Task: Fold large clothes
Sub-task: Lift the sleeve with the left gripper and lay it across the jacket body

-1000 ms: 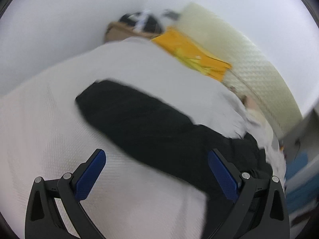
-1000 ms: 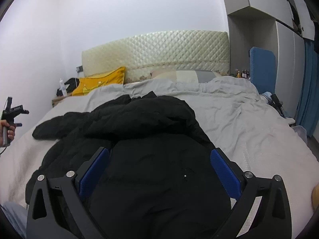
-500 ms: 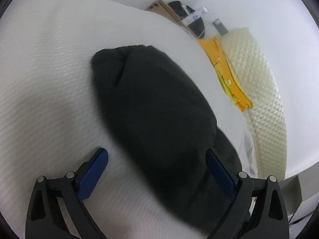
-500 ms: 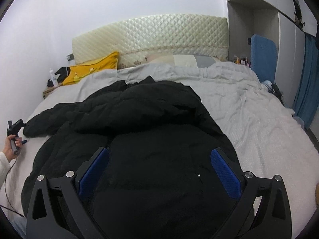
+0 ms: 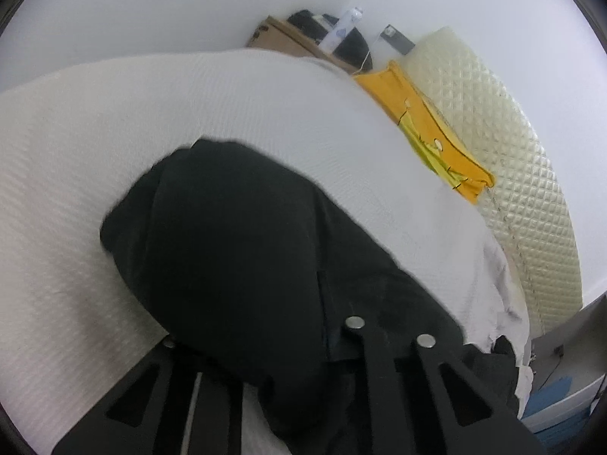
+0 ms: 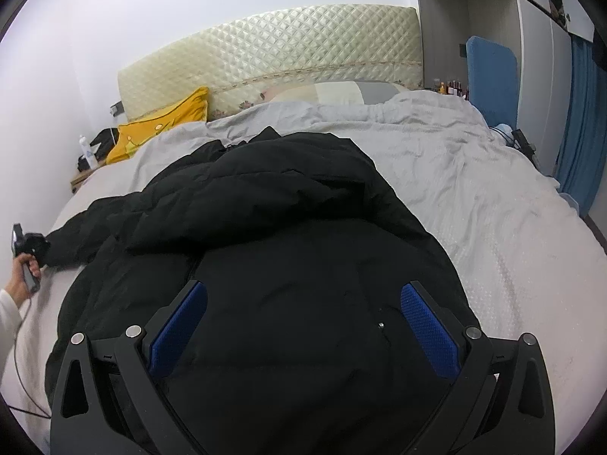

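A black padded coat (image 6: 288, 250) lies spread across a bed (image 6: 493, 204) covered with a pale grey, finely textured cover, its hood end toward the headboard and one sleeve (image 5: 227, 250) stretched out to the left edge of the mattress. The left tongs (image 5: 265, 345) are closing on the cuff end of that sleeve: the black fabric bulges up between the two black arms and hides the blue pads entirely, so the sleeve is pinched in the jaws. In the right wrist view the same tool (image 6: 28, 244) appears small at the far left, gripped by a hand (image 6: 21, 271) in a white sleeve, right at the sleeve's tip. The right tongs (image 6: 303, 326) hang released above the lower body of the coat, jaws wide apart, the knurled blue pads (image 6: 426, 328) either side of the dark cloth and pressing on nothing. The coat's shell is matte and puffy, creased in soft ridges where the upper part is bunched. Behind it stands a cream headboard (image 6: 288, 41) quilted in a diamond pattern, with a yellow pillow (image 6: 163, 125) leaning at its left end. A blue upholstered panel (image 6: 491, 76) rises beside the bed at the right.
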